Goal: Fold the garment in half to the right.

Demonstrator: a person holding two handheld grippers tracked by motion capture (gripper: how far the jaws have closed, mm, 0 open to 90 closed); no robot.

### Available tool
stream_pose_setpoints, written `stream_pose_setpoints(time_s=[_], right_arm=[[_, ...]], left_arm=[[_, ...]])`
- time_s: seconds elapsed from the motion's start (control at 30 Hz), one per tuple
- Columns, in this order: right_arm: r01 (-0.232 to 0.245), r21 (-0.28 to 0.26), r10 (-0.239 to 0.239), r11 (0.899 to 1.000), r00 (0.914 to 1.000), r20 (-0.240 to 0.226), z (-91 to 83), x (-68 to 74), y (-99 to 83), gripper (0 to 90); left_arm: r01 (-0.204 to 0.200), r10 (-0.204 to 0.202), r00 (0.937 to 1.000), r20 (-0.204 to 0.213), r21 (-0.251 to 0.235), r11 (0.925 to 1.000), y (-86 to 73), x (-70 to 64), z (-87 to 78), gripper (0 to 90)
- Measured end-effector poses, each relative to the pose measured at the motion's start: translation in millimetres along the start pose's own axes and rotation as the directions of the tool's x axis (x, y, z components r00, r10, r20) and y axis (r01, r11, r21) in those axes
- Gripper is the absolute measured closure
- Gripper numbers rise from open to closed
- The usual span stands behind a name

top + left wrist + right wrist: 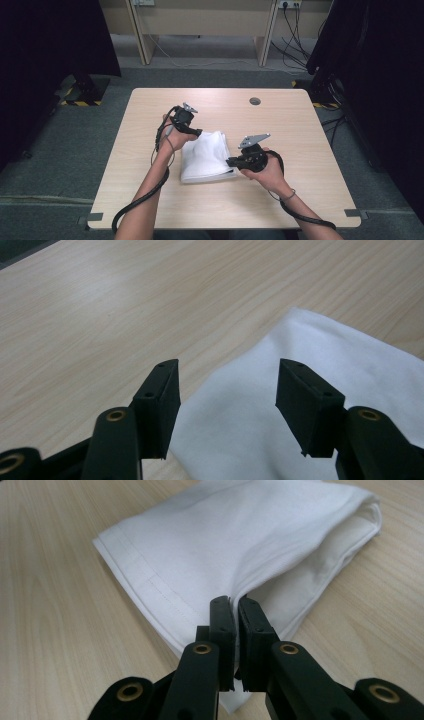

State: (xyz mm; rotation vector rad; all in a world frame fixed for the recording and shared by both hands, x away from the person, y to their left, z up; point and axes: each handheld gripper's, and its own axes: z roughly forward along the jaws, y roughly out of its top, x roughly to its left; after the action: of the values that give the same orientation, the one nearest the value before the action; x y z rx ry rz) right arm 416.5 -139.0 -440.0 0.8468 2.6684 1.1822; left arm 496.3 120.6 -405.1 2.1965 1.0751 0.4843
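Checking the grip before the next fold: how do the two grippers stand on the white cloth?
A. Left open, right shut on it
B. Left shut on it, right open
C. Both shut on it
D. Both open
A: the right gripper pinches the white cloth, while the left gripper has its jaws spread above it.

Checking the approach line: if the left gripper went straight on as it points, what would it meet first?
Probably the folded white cloth; the open left gripper points over its edge, though depth is unclear.
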Motion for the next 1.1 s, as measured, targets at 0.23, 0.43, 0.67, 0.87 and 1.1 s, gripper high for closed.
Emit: stream_pose_setpoints(time_s=[0.23, 0.43, 0.67, 0.87, 1.1], right_arm=[[0.02, 0.058, -0.021, 0.998, 0.9994, 0.026, 5.9, 2.4, -11.5, 80.5], [0.044, 0.039, -0.048, 0.998, 0.9954, 0.083, -1.8, 6.2, -7.8, 75.1], [0.077, -0.021, -0.074, 0.997, 0.9899, 0.121, -10.0, 10.9, 4.8, 73.2], [0.066, 0.052, -0.071, 0.996, 0.9912, 0.112, 8.6, 5.9, -4.5, 72.9], [0.044, 0.062, -0.051, 0.997, 0.9928, 0.109, 11.7, 4.2, -13.6, 73.3]], left_arm=[[-0.015, 0.015, 0.9999, -0.007, -0.006, 0.9999, -4.7, -1.3, -4.7, 41.7], [-0.025, 0.024, 0.9994, -0.023, -0.022, 0.9995, -9.1, 0.7, -14.8, 41.3], [-0.028, 0.027, 0.9991, -0.033, -0.026, 0.9993, -14.4, 1.7, -21.4, 41.0], [-0.039, 0.039, 0.9985, -0.038, -0.022, 0.999, -19.3, -0.8, -25.2, 39.6], [-0.04, 0.04, 0.9986, -0.035, -0.014, 0.9991, -27.6, -2.4, -21.8, 40.0]])
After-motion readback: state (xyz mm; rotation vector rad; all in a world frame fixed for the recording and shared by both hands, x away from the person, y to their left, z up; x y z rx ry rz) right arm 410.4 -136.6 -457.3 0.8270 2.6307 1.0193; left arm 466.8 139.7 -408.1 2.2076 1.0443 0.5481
